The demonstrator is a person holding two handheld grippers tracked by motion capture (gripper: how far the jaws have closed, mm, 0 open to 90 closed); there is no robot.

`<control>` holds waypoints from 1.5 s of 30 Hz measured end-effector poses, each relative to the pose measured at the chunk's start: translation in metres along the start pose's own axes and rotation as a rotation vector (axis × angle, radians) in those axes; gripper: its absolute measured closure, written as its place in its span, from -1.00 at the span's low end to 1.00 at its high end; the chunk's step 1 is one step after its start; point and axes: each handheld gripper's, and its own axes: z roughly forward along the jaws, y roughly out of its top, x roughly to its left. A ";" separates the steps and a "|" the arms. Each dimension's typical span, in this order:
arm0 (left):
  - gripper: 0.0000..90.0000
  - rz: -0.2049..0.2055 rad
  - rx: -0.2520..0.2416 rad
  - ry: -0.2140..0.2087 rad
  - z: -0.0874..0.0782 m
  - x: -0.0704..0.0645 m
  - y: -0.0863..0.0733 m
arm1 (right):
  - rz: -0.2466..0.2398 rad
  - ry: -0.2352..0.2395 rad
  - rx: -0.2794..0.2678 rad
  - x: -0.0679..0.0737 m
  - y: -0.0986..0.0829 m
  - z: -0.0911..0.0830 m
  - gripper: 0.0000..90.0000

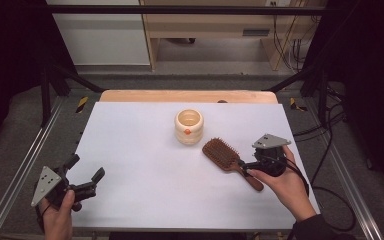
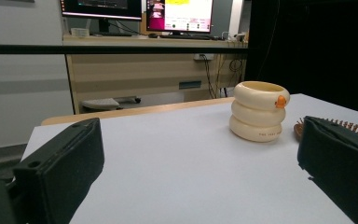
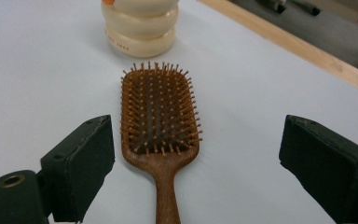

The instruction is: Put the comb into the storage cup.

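- Left claw (image 1: pixel 86 176): I see it at the worktop's (image 1: pixel 145 190) near-left corner, jaws spread wide, nothing between them. Hand (image 1: pixel 59 220) grips it from below the near edge.
- Left gripper view: both black jaws frame bare white worktop (image 2: pixel 177 177); cream cup (image 2: pixel 259 111) sits ahead to the right, the brush's bristles (image 2: pixel 342 125) peek over the right jaw.
- Right claw (image 1: pixel 246 167): near the right edge, jaws apart on either side of the hairbrush (image 1: pixel 228 160) handle. I can't tell from the high view if they touch it.
- Right gripper view: jaws wide open, hairbrush (image 3: pixel 161 126) lies flat between them, bristles up, handle running toward the camera, clear gaps on both sides.
- Hairbrush: wooden paddle type, right of centre on the worktop, head toward the cup, handle toward the near-right corner.
- Cup (image 1: pixel 188 126): cream, stacked-ring shape with a small orange dot, upright, just behind centre, near the brush head but apart from it.
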 end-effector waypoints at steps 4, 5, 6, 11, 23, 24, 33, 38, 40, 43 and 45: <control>-0.99 0.001 0.002 0.000 0.000 0.000 0.000 | -0.005 0.017 0.043 0.000 0.002 0.005 -0.76; -0.99 0.002 0.001 0.001 0.000 0.000 0.000 | -0.005 0.022 0.056 0.000 0.002 0.007 -0.76; -0.99 0.001 0.001 0.001 0.001 0.000 0.000 | -0.004 0.023 0.065 0.000 0.002 0.008 -0.76; -0.99 -0.001 0.000 0.005 0.000 0.000 0.000 | -0.008 0.042 0.110 0.001 0.000 0.014 -0.76; -0.99 0.001 0.004 -0.001 0.001 -0.001 0.000 | 0.012 0.076 0.175 0.005 -0.013 0.023 -0.75; -0.99 0.001 0.003 -0.001 0.002 -0.001 0.000 | 0.014 0.078 0.180 0.005 -0.014 0.024 -0.75; -0.99 0.006 0.006 -0.003 0.002 -0.002 -0.001 | 0.036 0.097 0.227 0.001 -0.024 0.030 -0.75; -0.99 0.007 0.008 -0.003 0.002 -0.002 -0.001 | 0.052 0.114 0.255 -0.002 -0.029 0.036 -0.75; -0.99 0.007 0.008 -0.004 0.002 -0.002 -0.001 | 0.055 0.118 0.266 -0.002 -0.030 0.040 -0.75; -0.99 0.007 0.009 -0.005 0.002 -0.002 -0.001 | 0.061 0.126 0.285 -0.004 -0.031 0.046 -0.73; -0.99 0.007 0.010 -0.005 0.003 -0.002 -0.001 | 0.069 0.126 0.297 -0.005 -0.030 0.051 -0.73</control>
